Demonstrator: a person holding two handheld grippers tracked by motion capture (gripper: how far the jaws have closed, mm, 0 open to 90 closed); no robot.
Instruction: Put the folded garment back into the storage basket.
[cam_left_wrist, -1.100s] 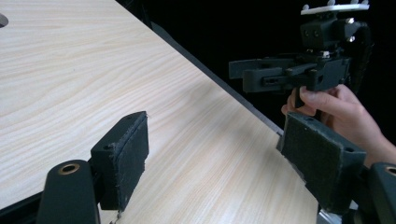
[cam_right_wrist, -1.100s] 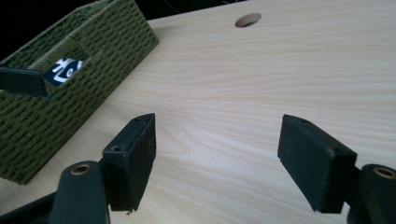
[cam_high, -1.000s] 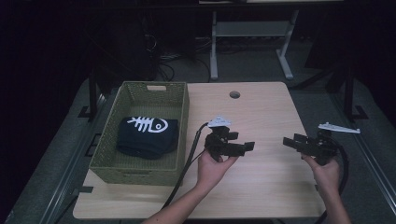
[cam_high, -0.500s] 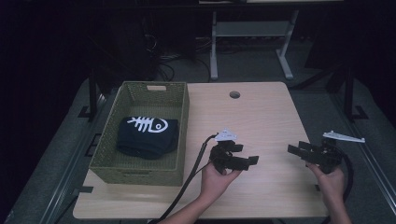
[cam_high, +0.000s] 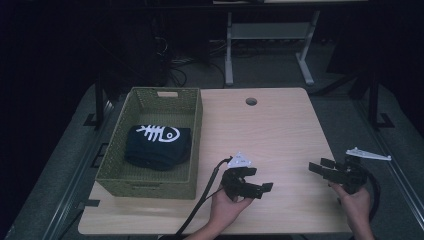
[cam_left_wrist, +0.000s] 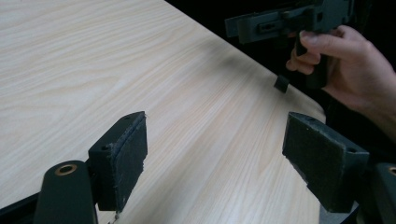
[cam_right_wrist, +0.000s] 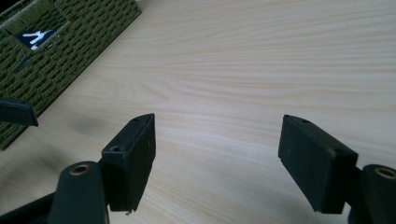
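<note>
1. Two grippers over one bench (cam_high: 280, 130): left gripper (cam_high: 260, 188) and right gripper (cam_high: 320, 169), each with jaws apart and nothing between them
2. One woven basket (cam_high: 150, 182) at the bench's left holds one dark folded garment (cam_high: 157, 146), well apart from both grippers
3. The left gripper view adds the right hand (cam_left_wrist: 355, 65); the right gripper view shows the basket's weave close

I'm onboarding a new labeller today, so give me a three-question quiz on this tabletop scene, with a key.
1. True or false: the left gripper holds the dark folded garment.
2. Where does the garment lie? A) on the bare table B) inside the woven basket C) on the floor
3. How do the jaws of the right gripper stand, and is anything between them?

Key
1. False; its jaws are open and empty.
2. B
3. Open, with nothing between them, above the bare tabletop.
</note>
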